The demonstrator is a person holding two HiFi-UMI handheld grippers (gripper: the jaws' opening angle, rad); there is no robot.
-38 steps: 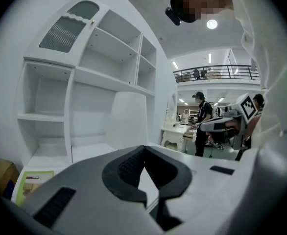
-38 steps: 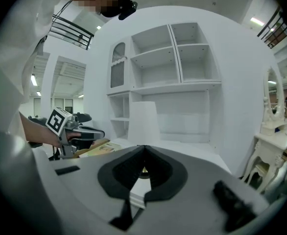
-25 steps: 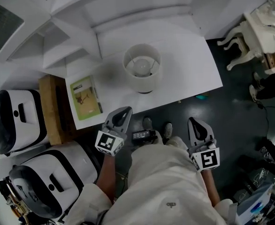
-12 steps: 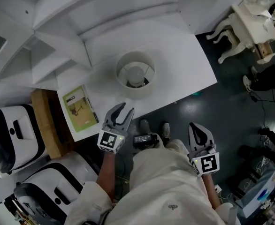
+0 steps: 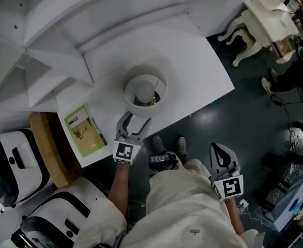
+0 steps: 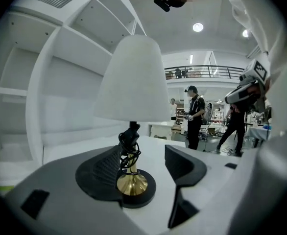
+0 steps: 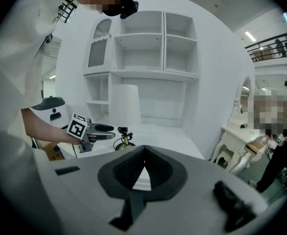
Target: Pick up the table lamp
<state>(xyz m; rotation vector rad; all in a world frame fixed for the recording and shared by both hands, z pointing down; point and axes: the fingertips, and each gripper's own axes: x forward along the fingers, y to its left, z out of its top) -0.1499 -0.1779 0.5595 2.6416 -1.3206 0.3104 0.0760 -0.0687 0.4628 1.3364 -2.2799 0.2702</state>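
The table lamp (image 5: 145, 89) stands near the front edge of the white table (image 5: 193, 81), its white shade seen from above. In the left gripper view its shade (image 6: 131, 80), black cord-wrapped stem and brass base (image 6: 131, 182) stand between the jaws, close to the left pad (image 6: 102, 168). My left gripper (image 5: 135, 119) is open; its jaws have just been opening, and the pads do not press on the lamp. My right gripper (image 5: 221, 148) hangs shut and empty, off the table by the person's right thigh. Its view shows the lamp (image 7: 124, 109) and the left gripper (image 7: 93, 131).
A green booklet (image 5: 81, 130) lies on the table's left end. White shelving (image 5: 63, 30) rises behind the lamp. White robot bodies (image 5: 12, 156) and a brown box (image 5: 40, 143) stand at the left. An ornate white table (image 5: 255, 14) stands at the far right. People stand in the background (image 6: 195, 116).
My left gripper has moved forward and down to the lamp's base and its jaws have spread from shut to open. The right gripper has barely moved.
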